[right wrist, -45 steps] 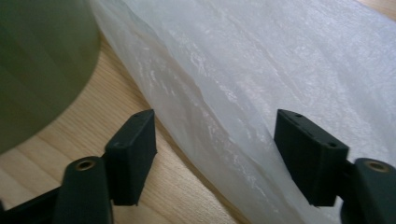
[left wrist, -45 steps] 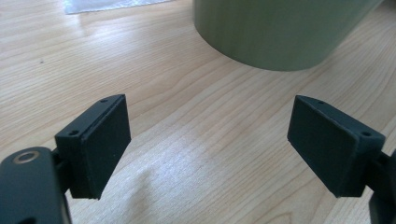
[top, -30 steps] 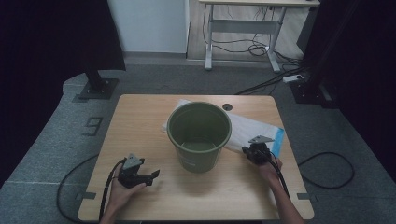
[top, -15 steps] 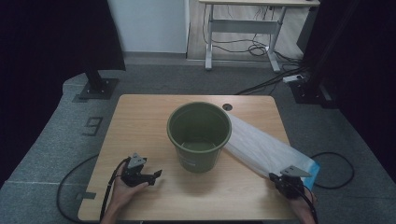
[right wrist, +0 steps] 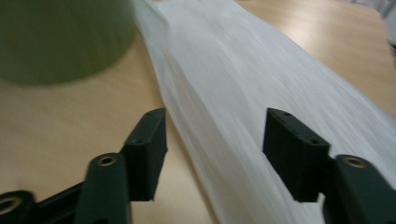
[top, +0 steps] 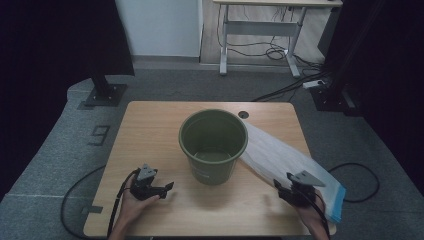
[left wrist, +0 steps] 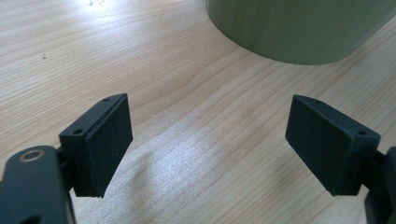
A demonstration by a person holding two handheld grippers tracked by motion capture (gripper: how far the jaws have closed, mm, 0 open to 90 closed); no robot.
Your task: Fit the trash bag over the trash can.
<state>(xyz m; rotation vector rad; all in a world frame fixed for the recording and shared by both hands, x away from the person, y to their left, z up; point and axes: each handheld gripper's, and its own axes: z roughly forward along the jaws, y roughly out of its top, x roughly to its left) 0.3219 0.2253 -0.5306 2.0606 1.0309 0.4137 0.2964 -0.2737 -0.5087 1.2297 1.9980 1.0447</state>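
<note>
Our right gripper (top: 291,194), jaws just opened and empty, sits on the white bag (top: 280,157), which stretches from the table's right front corner toward the green bucket (top: 213,145).

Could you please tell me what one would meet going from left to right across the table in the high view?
Left gripper → green bucket → white plastic bag → right gripper, which stands at the near end of the bag with its jaws just opened.
</note>
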